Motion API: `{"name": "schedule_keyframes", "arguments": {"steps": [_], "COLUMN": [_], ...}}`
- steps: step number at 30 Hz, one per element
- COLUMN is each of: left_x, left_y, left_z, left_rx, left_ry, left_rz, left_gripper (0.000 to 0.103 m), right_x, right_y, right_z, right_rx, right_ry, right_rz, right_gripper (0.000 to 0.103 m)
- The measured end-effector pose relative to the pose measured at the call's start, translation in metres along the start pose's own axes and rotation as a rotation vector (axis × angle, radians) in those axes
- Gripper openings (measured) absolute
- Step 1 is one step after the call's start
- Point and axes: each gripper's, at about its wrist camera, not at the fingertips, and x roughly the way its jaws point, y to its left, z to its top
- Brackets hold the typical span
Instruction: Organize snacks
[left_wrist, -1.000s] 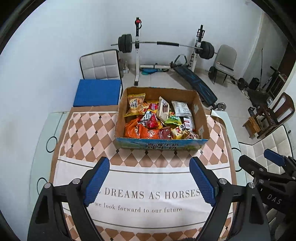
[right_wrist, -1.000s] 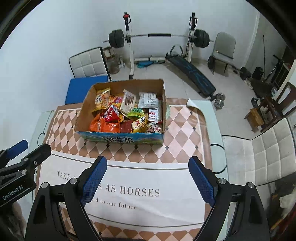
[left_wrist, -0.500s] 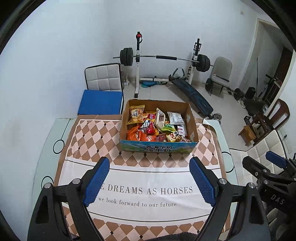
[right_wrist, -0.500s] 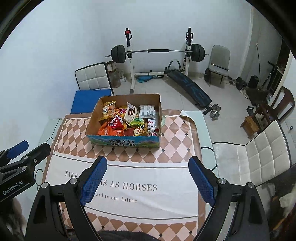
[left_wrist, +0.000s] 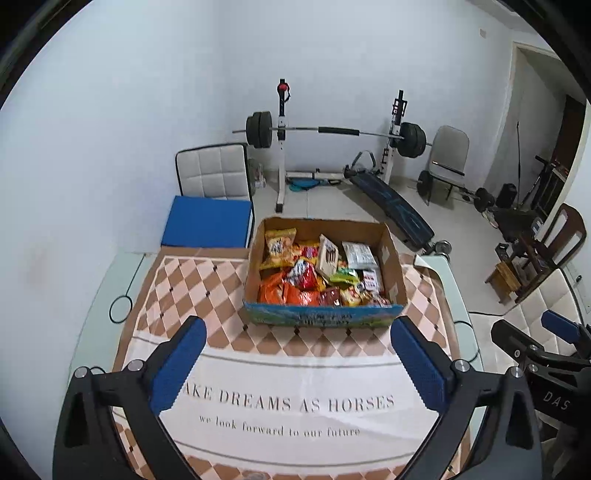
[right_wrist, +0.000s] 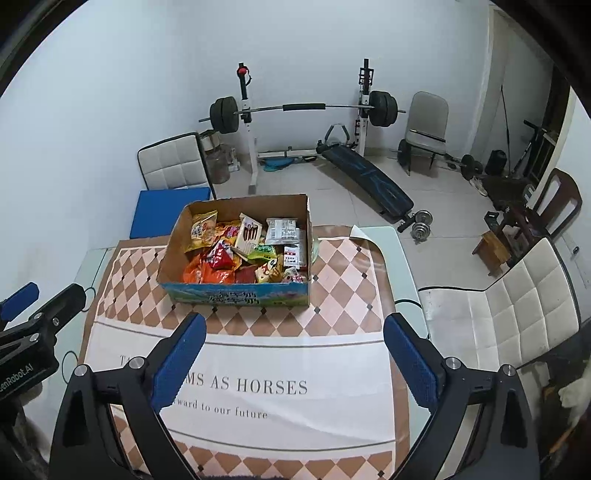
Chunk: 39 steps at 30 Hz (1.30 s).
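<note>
A cardboard box (left_wrist: 392, 258) (right_wrist: 173, 240) stands on the far part of the table, full of snack packets: a yellow chip bag (left_wrist: 277, 247) (right_wrist: 203, 229), orange packets (left_wrist: 284, 293) (right_wrist: 207, 275), a red packet (left_wrist: 304, 273) (right_wrist: 221, 256) and a white packet (left_wrist: 360, 254) (right_wrist: 282, 229). My left gripper (left_wrist: 299, 365) is open and empty, held high above the near tablecloth. My right gripper (right_wrist: 295, 362) is open and empty, likewise short of the box. Each gripper shows at the edge of the other's view.
A checkered tablecloth with printed words (left_wrist: 295, 402) (right_wrist: 258, 387) covers the glass table (left_wrist: 107, 288). White chairs stand at the far left (left_wrist: 212, 173) and right (right_wrist: 517, 314). A blue cushion (left_wrist: 208, 221), a barbell rack (left_wrist: 332, 131) and a bench (right_wrist: 365, 173) are on the floor beyond.
Both grippers have risen and pulled back from the table, so the box looks smaller and farther away. Both stay open and empty.
</note>
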Motion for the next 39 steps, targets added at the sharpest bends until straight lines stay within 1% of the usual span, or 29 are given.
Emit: {"name": "schedule_keyframes", "arguments": {"steps": [2, 5, 10, 14, 25, 30, 39], "left_x": [0.007, 0.022, 0.037, 0.048, 0.056, 0.058, 0.059], "left_y": [-0.001, -0.001, -0.001, 0.0, -0.001, -0.001, 0.0], "left_z": [0.004, 0.009, 0.01, 0.011, 0.02, 0.023, 0.024], "left_rx": [0.001, 0.004, 0.017, 0.005, -0.005, -0.003, -0.006], "left_ry": [-0.011, 0.001, 0.006, 0.023, 0.015, 0.006, 0.011], "left_rz": [0.008, 0.017, 0.042, 0.04, 0.034, 0.035, 0.027], "left_gripper": [0.102, 0.102, 0.102, 0.102, 0.102, 0.102, 0.102], "right_x": [0.006, 0.021, 0.037, 0.048, 0.071, 0.069, 0.079], "right_y": [0.0, 0.0, 0.0, 0.001, 0.003, 0.003, 0.006], "right_z": [0.006, 0.012, 0.022, 0.023, 0.031, 0.031, 0.034], "right_rx": [0.003, 0.007, 0.008, 0.006, 0.007, 0.006, 0.013], "right_ry": [-0.008, -0.013, -0.011, -0.007, 0.001, 0.001, 0.003], "right_rz": [-0.014, -0.021, -0.033, -0.044, -0.061, -0.058, -0.054], "right_gripper": [0.099, 0.099, 0.099, 0.099, 0.099, 0.099, 0.099]}}
